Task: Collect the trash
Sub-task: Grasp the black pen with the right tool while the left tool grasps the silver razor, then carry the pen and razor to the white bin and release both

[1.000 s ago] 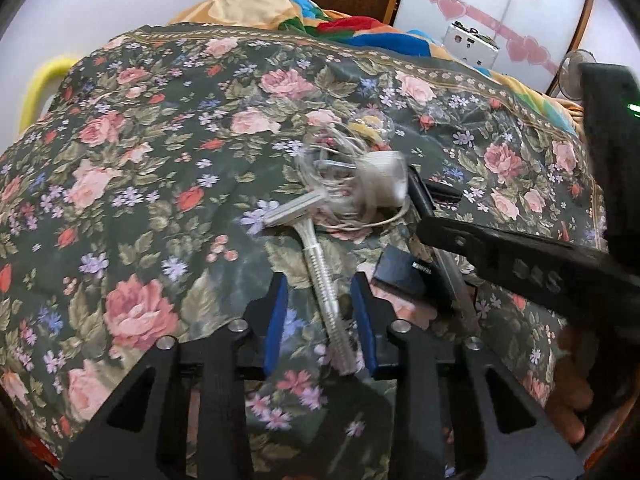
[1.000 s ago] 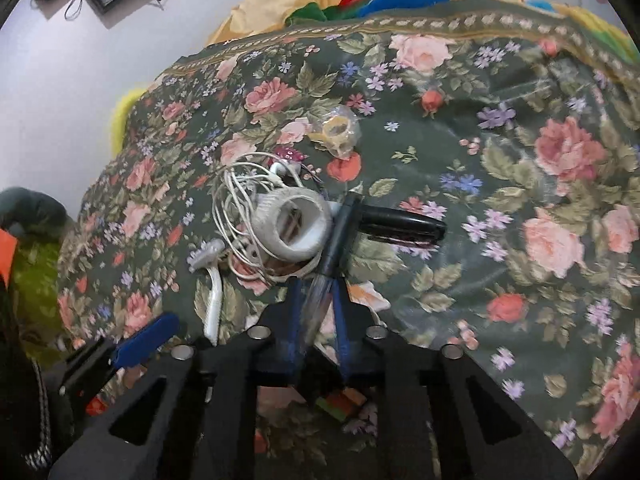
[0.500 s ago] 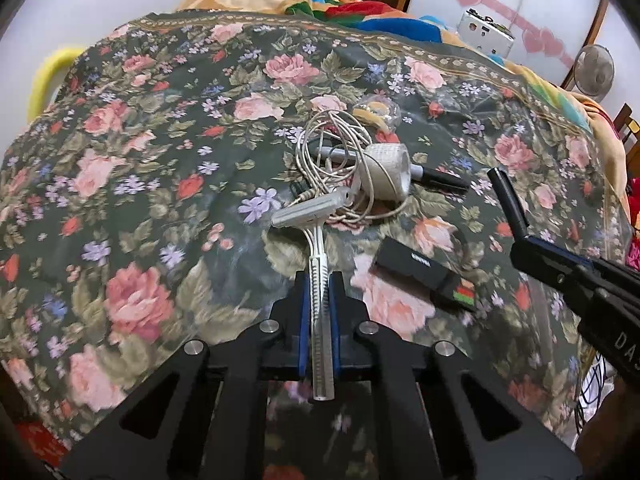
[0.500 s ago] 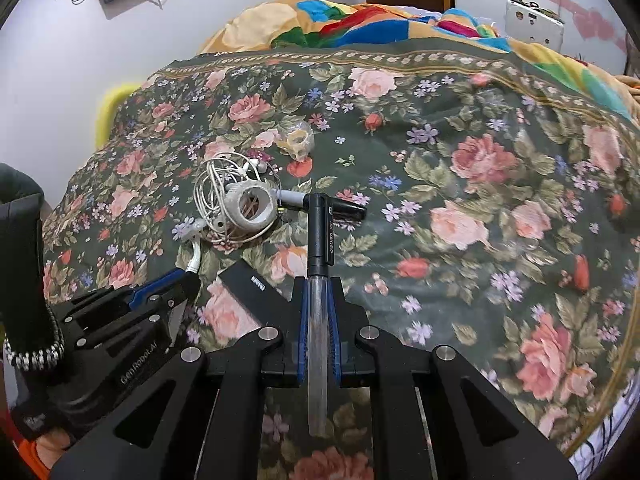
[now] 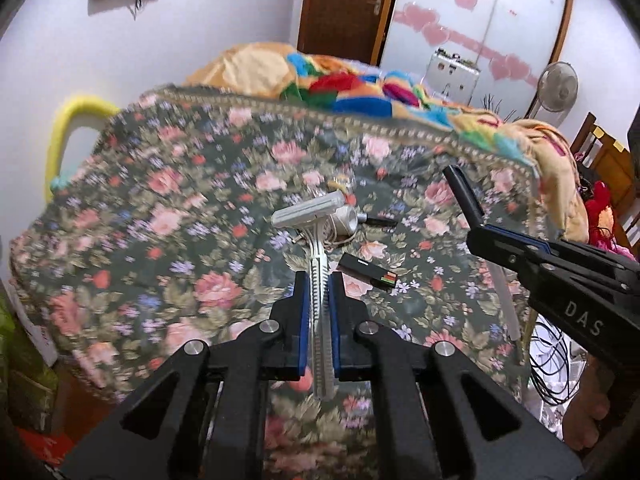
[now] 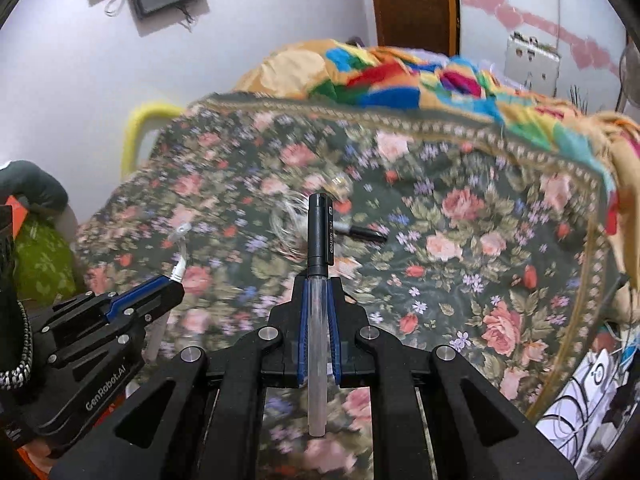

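The floral bedspread [image 5: 168,240] lay blurred below both tongs. The left gripper [image 5: 319,280] was clamped on a razor [image 5: 308,216], head beyond its tips. The right gripper [image 6: 317,284] pinched a pen [image 6: 320,236]. Ahead, a cable bundle [image 6: 286,220], marker [image 6: 364,233] and black box [image 5: 367,270] stayed indistinct.

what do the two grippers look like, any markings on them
Both are matte black plastic with angular cut-out frames, round silver bolts and blue pads on the fingers. The left gripper has white "GenRobot.AI" lettering on its side and a black-and-white braided cable beside it. The right gripper shows white letters "DAS" on its body.
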A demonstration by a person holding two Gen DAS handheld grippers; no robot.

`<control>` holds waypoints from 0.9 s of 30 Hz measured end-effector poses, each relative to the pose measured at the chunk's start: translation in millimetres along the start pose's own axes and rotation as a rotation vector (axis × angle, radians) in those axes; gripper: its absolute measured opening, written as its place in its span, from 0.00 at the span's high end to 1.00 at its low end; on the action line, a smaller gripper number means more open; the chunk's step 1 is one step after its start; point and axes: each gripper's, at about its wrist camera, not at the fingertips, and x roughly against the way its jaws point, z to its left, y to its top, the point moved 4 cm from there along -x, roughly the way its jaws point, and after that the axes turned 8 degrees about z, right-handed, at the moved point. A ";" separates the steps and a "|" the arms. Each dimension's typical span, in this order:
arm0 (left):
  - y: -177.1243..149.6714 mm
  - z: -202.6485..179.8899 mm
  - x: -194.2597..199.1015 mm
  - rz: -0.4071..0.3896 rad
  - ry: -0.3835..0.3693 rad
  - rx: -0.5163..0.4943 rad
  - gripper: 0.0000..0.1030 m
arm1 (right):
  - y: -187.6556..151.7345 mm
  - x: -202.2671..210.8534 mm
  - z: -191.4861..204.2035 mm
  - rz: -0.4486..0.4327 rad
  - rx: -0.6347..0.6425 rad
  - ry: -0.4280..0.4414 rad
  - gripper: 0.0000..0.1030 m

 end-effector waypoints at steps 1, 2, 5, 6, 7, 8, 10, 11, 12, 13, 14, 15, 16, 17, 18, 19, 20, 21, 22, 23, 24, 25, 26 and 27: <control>-1.5 1.8 15.4 -0.016 0.006 -0.004 0.93 | 0.2 11.6 8.9 -0.017 0.010 0.001 0.92; -2.6 3.4 25.1 -0.026 0.010 -0.005 0.93 | 0.0 19.0 14.7 -0.028 0.017 0.002 0.92; -8.5 12.9 57.8 -0.058 0.017 0.004 0.93 | -2.0 42.8 35.0 -0.059 0.038 0.016 0.92; -10.9 16.5 66.5 -0.065 0.017 0.007 0.93 | -3.1 50.3 42.7 -0.069 0.046 0.021 0.92; -14.4 21.0 76.6 -0.074 0.020 0.012 0.93 | -4.1 58.6 51.8 -0.081 0.054 0.026 0.92; -18.8 27.6 89.9 -0.085 0.029 0.019 0.93 | -4.9 64.1 57.6 -0.088 0.062 0.034 0.92; -27.0 38.3 109.0 -0.099 0.038 0.032 0.93 | -8.5 75.1 71.9 -0.097 0.079 0.050 0.92; -31.1 42.9 116.6 -0.104 0.044 0.038 0.93 | -11.0 81.2 82.0 -0.103 0.090 0.058 0.92; -35.4 47.9 124.5 -0.109 0.052 0.044 0.93 | -13.1 85.5 89.3 -0.107 0.100 0.062 0.92; -40.9 55.2 134.4 -0.118 0.063 0.052 0.93 | -15.7 89.4 96.6 -0.112 0.110 0.066 0.92; -46.0 61.5 142.8 -0.125 0.070 0.059 0.93 | -18.9 94.2 106.0 -0.115 0.122 0.073 0.92; -51.0 67.4 150.0 -0.129 0.077 0.067 0.93 | -21.8 97.9 113.3 -0.117 0.131 0.081 0.92; -56.0 75.1 157.7 -0.133 0.082 0.079 0.93 | -25.0 101.4 121.6 -0.119 0.138 0.091 0.92; -61.5 83.3 165.5 -0.136 0.088 0.092 0.93 | -29.2 104.7 131.0 -0.119 0.147 0.102 0.92; -66.5 90.9 172.4 -0.139 0.098 0.102 0.93 | -33.1 107.6 140.8 -0.119 0.158 0.111 0.92; -72.0 98.5 178.7 -0.143 0.110 0.111 0.93 | -36.3 109.7 148.3 -0.120 0.167 0.117 0.92; -78.3 106.8 185.8 -0.147 0.125 0.120 0.93 | -41.0 112.2 159.3 -0.121 0.180 0.127 0.92; -83.9 112.8 191.1 -0.149 0.134 0.129 0.93 | -45.4 114.2 168.7 -0.119 0.193 0.137 0.92; -91.6 122.6 199.3 -0.153 0.146 0.142 0.93 | -48.9 115.6 176.6 -0.119 0.203 0.143 0.92; -97.7 130.3 205.5 -0.156 0.156 0.152 0.93 | -53.7 116.8 186.8 -0.117 0.217 0.151 0.92; -102.9 136.0 210.1 -0.157 0.163 0.159 0.93 | -58.0 118.0 195.8 -0.116 0.229 0.157 0.92; -109.5 143.3 215.5 -0.159 0.172 0.170 0.93 | -62.0 118.6 205.2 -0.114 0.240 0.163 0.92; -116.7 151.8 220.7 -0.159 0.180 0.183 0.93 | -66.4 118.4 214.8 -0.110 0.254 0.172 0.92; -122.6 158.5 224.7 -0.158 0.185 0.192 0.93 | -69.4 117.5 223.0 -0.106 0.265 0.177 0.92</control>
